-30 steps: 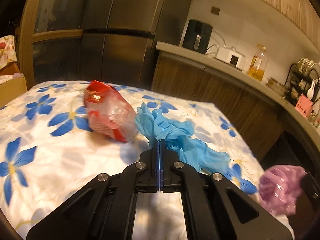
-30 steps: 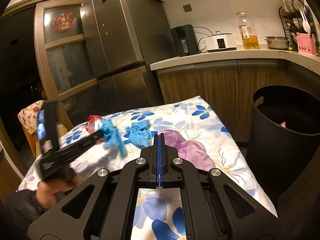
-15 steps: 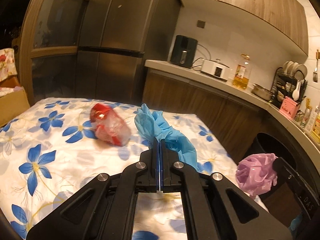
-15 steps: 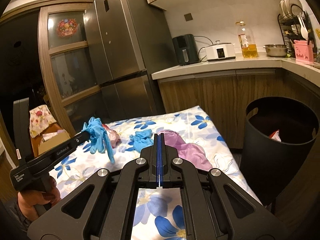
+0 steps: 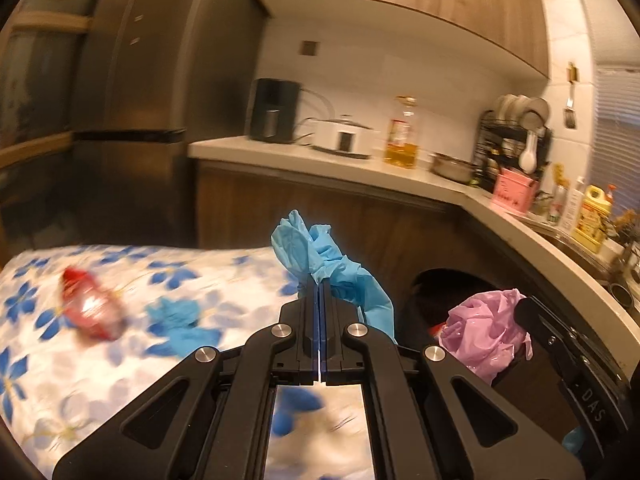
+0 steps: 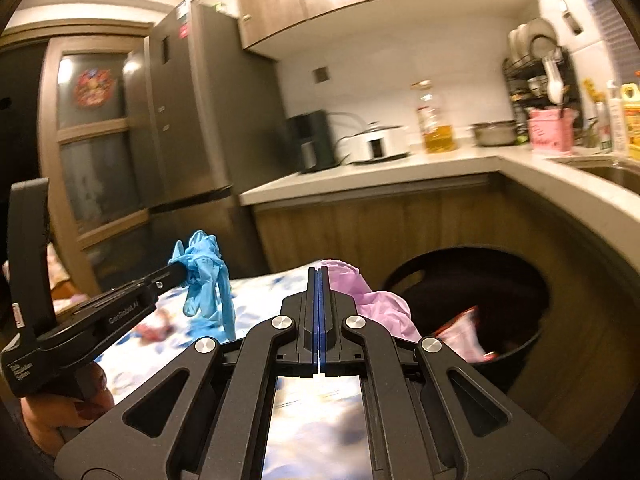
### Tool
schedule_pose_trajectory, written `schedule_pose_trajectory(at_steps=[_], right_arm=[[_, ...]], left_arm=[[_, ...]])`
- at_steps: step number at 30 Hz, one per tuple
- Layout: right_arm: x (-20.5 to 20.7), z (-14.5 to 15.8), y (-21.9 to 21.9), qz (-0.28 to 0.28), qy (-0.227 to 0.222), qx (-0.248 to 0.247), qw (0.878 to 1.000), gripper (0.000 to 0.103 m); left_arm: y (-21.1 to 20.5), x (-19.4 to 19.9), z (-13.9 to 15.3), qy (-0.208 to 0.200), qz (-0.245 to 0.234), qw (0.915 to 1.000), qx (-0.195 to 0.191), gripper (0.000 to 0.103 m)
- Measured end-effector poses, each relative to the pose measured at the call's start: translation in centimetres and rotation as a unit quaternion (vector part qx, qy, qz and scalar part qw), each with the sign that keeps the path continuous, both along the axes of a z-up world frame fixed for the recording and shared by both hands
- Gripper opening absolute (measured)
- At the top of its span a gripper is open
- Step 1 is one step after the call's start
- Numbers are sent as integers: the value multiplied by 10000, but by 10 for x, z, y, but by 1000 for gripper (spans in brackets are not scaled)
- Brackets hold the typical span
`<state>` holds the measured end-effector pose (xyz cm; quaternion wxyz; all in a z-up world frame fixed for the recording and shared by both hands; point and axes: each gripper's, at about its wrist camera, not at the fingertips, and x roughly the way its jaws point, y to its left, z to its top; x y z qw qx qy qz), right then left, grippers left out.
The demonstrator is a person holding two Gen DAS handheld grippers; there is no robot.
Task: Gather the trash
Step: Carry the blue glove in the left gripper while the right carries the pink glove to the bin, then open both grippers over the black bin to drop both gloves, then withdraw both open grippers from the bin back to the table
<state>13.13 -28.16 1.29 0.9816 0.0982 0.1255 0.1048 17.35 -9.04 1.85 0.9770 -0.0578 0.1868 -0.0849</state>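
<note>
My left gripper (image 5: 319, 282) is shut on a crumpled blue glove (image 5: 320, 256), held in the air above the flowered table's (image 5: 120, 360) right end; the same gripper (image 6: 180, 271) and glove (image 6: 206, 276) show at the left of the right wrist view. My right gripper (image 6: 318, 272) is shut on a crumpled pink plastic bag (image 6: 374, 304), seen also at the right of the left wrist view as the pink bag (image 5: 484, 332), just before the black trash bin (image 6: 512, 264). A second blue glove (image 5: 180, 320) and a red-and-clear wrapper (image 5: 90, 304) lie on the table.
The bin (image 5: 436, 284) stands off the table's right end, against the wooden cabinets, with a red-white wrapper (image 6: 462, 332) inside. A counter (image 6: 400, 168) carries a kettle, cooker, oil bottle, pot and dish rack. A tall fridge (image 6: 188, 120) stands at the back left.
Both grippers rose and swung right toward the bin, carrying the blue glove and the pink bag off the table. The bin now fills more of both views.
</note>
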Motion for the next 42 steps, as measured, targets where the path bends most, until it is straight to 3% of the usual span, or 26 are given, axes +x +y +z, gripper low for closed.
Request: schedule_pose_trajectory(at_steps=[6, 15, 32, 34, 36, 38, 40, 42], right_arm=[[16, 5, -51, -562, -58, 14, 9984, 0], [42, -4, -104, -1020, 103, 39, 9947, 0], [70, -30, -135, -1242, 603, 124, 9903, 4], [71, -32, -136, -1263, 648, 153, 9897, 26], [69, -34, -137, -1309, 641, 146, 9892, 36], [66, -34, -137, -1351, 653, 151, 9886, 39], [63, -35, -137, -1410, 671, 150, 9876, 46], [59, -34, -136, -1457, 666, 134, 9870, 51]], left_arm=[[-63, 26, 10, -106, -546, 9984, 81, 0], [-129, 57, -2, -10, -1010, 9943, 329, 0], [-167, 80, -28, 229, -1467, 9873, 569, 1], [-165, 81, -30, 233, -1469, 9874, 539, 24], [-160, 81, -30, 257, -1486, 9876, 439, 41], [-152, 80, -30, 233, -1430, 9888, 359, 52], [-145, 80, -30, 209, -1347, 9902, 311, 69], [-135, 78, -29, 202, -1206, 9922, 260, 75]])
